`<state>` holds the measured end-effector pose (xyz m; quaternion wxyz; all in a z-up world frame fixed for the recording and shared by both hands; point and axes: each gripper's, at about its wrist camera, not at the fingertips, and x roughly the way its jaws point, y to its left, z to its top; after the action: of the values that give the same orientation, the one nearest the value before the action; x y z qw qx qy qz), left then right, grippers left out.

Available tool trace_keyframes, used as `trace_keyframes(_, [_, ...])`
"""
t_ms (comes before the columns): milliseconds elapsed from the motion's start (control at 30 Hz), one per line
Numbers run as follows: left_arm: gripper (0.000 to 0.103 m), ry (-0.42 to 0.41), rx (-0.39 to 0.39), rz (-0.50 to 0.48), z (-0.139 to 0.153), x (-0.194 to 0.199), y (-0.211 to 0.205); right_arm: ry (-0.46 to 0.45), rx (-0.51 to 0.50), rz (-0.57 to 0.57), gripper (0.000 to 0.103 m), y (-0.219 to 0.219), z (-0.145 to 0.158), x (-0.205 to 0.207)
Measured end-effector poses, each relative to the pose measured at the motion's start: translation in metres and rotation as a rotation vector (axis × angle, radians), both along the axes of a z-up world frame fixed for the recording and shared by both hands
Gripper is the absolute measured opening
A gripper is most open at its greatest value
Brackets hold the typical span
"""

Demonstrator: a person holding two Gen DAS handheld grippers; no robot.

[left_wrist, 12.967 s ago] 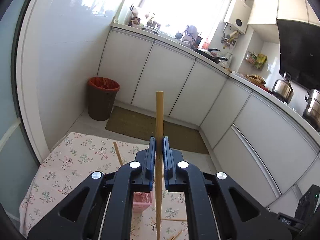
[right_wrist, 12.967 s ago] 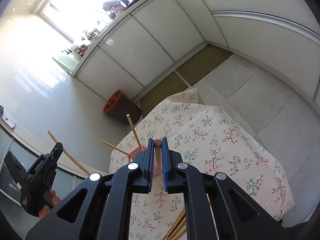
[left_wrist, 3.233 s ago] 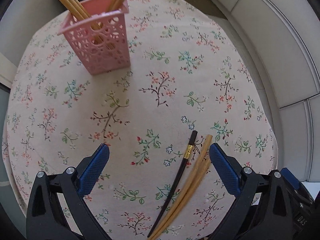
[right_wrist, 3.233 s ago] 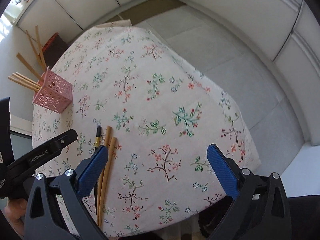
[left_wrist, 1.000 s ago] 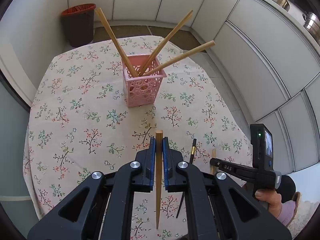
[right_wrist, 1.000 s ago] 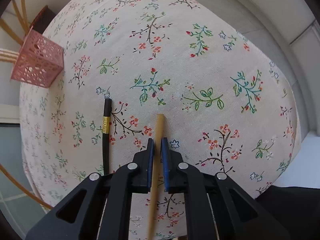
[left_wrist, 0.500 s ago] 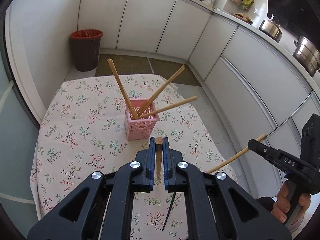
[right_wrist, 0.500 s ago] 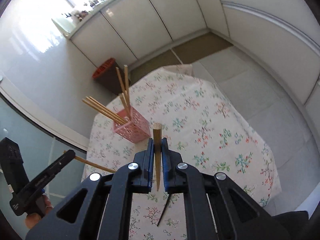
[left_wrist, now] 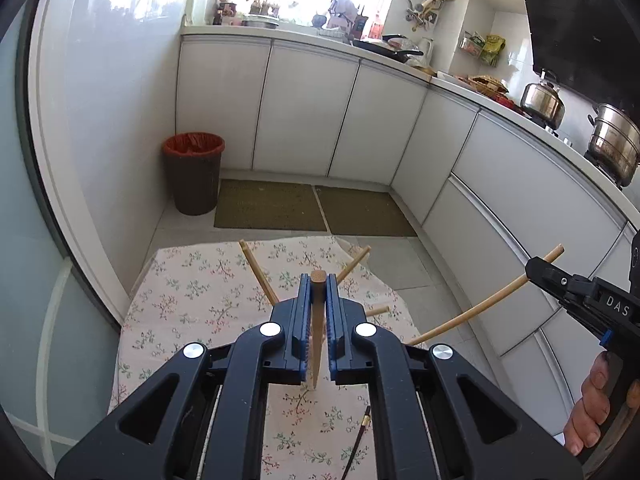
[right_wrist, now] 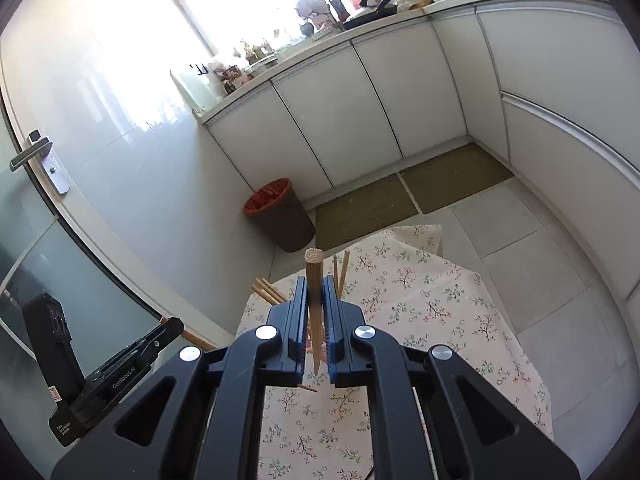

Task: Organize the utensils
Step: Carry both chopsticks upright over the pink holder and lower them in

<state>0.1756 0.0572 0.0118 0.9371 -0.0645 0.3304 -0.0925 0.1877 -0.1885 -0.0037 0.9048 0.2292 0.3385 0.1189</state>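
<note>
My left gripper (left_wrist: 318, 284) is shut on a wooden chopstick (left_wrist: 317, 328), held upright above the floral tablecloth (left_wrist: 192, 292). My right gripper (right_wrist: 315, 284) is shut on another wooden chopstick (right_wrist: 313, 280), also upright. The right gripper also shows in the left wrist view (left_wrist: 538, 270) with its chopstick (left_wrist: 480, 306) slanting down to the left. The pink holder is hidden behind the grippers; only the tips of its chopsticks (left_wrist: 256, 268) show, also in the right wrist view (right_wrist: 266, 290). A black chopstick (left_wrist: 356, 444) lies on the cloth near the front.
A brown bin with a red liner (left_wrist: 194, 172) stands on the floor by the wall. White kitchen cabinets (left_wrist: 304, 108) run along the back and right. Two floor mats (left_wrist: 272, 210) lie beyond the table. Pots (left_wrist: 612, 140) sit on the stove at right.
Both grippers have tilted upward and moved nearer the holder, each still carrying its chopstick. The pink holder has slipped out of sight behind the jaws.
</note>
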Motion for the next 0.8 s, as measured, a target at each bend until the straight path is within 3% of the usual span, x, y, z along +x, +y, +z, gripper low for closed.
trace_keyframes(167, [0.006,-0.047,0.013,0.029,0.019,0.017,-0.004,-0.032,0.003,-0.002,0.008,0.005,0.009,0.011])
trace_keyframes(333, [0.006,-0.060,0.022,0.072,0.020,0.042,-0.004,-0.023,0.007,-0.008,0.008,0.005,0.006,0.026])
trace_keyframes(533, [0.006,-0.024,0.011,0.114,-0.009,0.071,0.000,-0.022,-0.003,-0.021,0.008,0.007,-0.003,0.038])
trace_keyframes(667, [0.007,0.062,0.031,0.111,-0.042,0.084,-0.004,-0.012,-0.007,-0.021,0.008,0.011,-0.009,0.046])
trace_keyframes(733, [0.023,0.074,0.041,0.101,-0.050,0.084,-0.004,-0.011,-0.009,-0.020,0.008,0.014,-0.010,0.049])
trace_keyframes(767, [0.039,0.067,0.022,0.100,-0.050,0.081,-0.001,-0.012,-0.010,-0.018,0.008,0.016,-0.012,0.052])
trace_keyframes(800, [0.046,0.059,0.006,0.104,-0.047,0.077,0.003,-0.014,-0.014,-0.017,0.008,0.018,-0.012,0.053])
